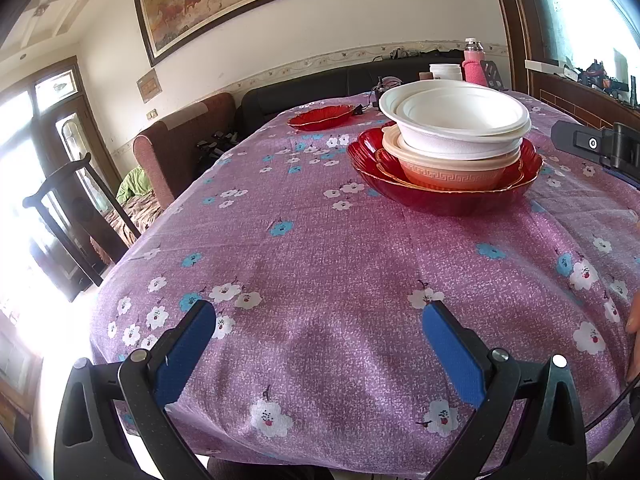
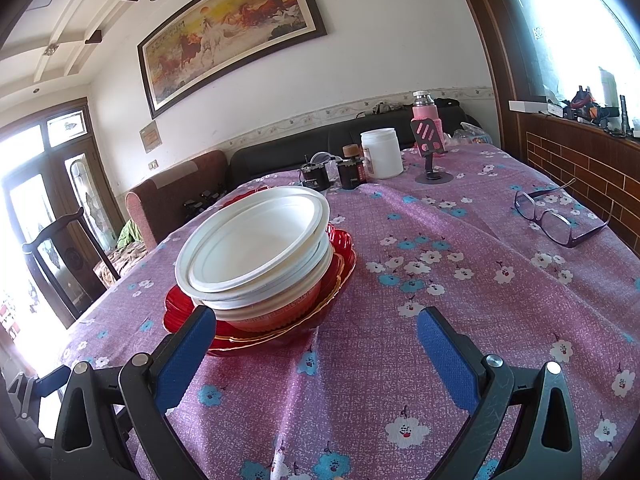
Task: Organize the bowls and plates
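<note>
Both the left gripper [image 1: 320,344] and right gripper [image 2: 316,344] hang released; nudging the skewed white bowls [image 2: 256,248] could topple the stack off the red plate [image 1: 440,196]

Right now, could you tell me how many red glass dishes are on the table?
3: two nested under the bowl stack, a large one with a smaller one inside it, and one alone at the far side. Others may be hidden under the bowls.

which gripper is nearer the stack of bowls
Right. The right gripper has its left finger just in front of the stack of bowls; the left gripper sits well back over bare tablecloth. Both open.
</note>
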A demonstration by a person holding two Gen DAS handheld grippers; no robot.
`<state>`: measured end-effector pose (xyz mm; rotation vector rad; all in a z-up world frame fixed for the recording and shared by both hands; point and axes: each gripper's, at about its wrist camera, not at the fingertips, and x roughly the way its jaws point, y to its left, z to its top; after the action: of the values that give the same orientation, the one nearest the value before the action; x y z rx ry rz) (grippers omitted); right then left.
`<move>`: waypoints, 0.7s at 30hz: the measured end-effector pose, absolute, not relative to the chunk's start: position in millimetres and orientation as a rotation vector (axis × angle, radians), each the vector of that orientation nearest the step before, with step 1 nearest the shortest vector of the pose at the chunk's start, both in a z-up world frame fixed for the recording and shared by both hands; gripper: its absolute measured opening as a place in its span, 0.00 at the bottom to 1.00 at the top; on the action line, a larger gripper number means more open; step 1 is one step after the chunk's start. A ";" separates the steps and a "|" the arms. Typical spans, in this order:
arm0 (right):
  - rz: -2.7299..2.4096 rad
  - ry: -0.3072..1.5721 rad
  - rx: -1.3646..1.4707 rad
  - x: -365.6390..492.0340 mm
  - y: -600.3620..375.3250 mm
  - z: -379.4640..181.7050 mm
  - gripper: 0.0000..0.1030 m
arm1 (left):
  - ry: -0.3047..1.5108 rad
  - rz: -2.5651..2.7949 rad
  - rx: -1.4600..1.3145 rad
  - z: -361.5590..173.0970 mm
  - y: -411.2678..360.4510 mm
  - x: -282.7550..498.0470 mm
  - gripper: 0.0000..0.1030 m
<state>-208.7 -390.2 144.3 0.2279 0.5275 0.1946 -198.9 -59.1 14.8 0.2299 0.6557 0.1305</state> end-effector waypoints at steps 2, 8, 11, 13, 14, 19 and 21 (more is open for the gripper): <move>0.194 0.528 0.228 -208.6 -390.1 144.3 0.99 | 0.657 0.129 0.229 14.7 -59.1 -199.0 1.00; 0.195 0.529 0.228 -208.8 -390.3 144.3 0.99 | 0.658 0.126 0.229 14.2 -58.7 -198.9 1.00; 0.194 0.528 0.228 -208.9 -390.2 144.3 0.99 | 0.663 0.120 0.225 14.1 -58.8 -198.7 1.00; 0.195 0.528 0.228 -208.7 -390.2 144.4 0.99 | 0.664 0.120 0.222 14.1 -58.2 -199.2 1.00; 0.194 0.528 0.228 -208.7 -390.3 144.4 0.99 | 0.664 0.120 0.221 14.2 -58.4 -199.0 1.00; 0.194 0.527 0.228 -208.7 -390.3 144.4 0.99 | 0.665 0.119 0.216 15.3 -58.2 -199.3 1.00; 0.195 0.528 0.228 -208.6 -390.2 144.5 0.99 | 0.668 0.113 0.211 15.8 -58.3 -198.2 1.00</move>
<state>-208.6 -390.2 144.5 0.2284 0.5276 0.1949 -198.2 -58.3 15.8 0.2107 0.6682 0.1126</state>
